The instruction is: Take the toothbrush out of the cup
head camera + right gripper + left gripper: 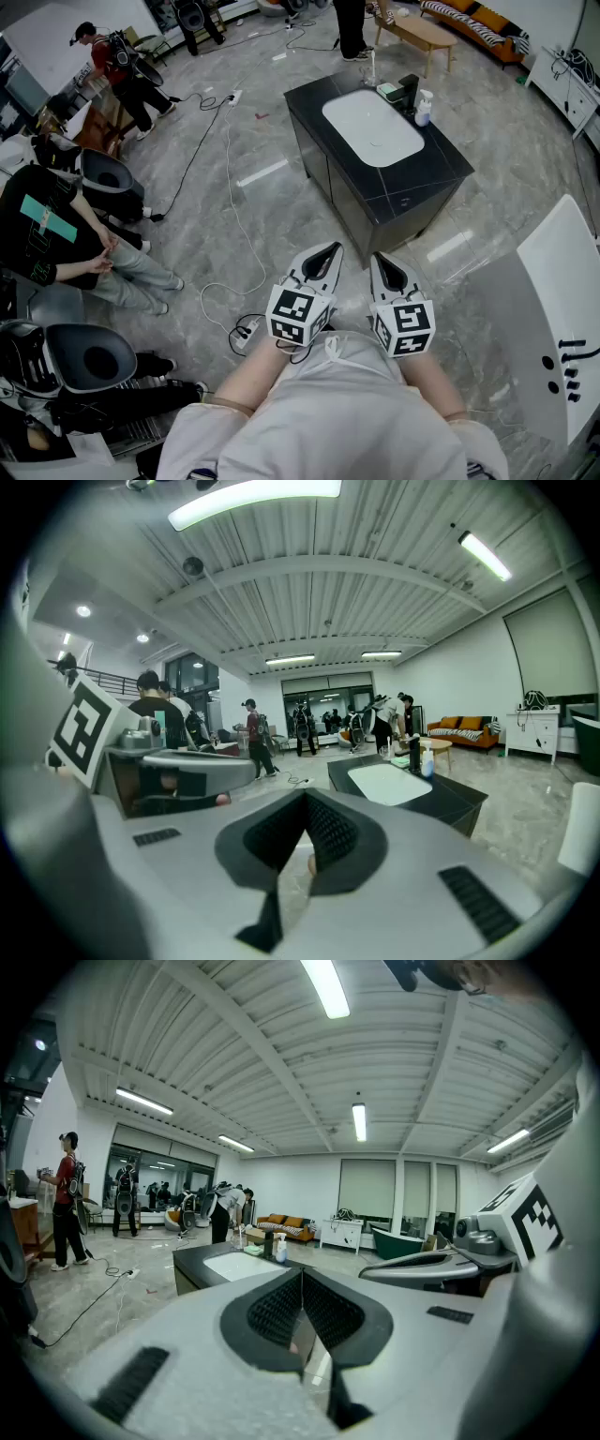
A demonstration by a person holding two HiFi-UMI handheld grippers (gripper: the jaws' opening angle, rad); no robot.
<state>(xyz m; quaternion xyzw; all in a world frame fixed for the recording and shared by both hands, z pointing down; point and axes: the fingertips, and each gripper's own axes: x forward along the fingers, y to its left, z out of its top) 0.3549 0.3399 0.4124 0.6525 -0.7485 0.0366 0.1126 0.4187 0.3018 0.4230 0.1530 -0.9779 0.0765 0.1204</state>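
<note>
Left gripper point(327, 253) and right gripper point(382, 263) both pressed together, empty, side by side above the floor point(234, 141). Table point(412, 178) with sink point(372, 127) well ahead; cup point(372, 75) at its far end, toothbrush point(372, 56) upright inside

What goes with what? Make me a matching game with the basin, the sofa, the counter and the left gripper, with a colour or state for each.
Things:
1. basin
2. sofa
3. counter
4. left gripper

Colour or state:
A. black
B. shut
C. white
D. orange

Pairs: 1-C, 2-D, 3-A, 4-B
</note>
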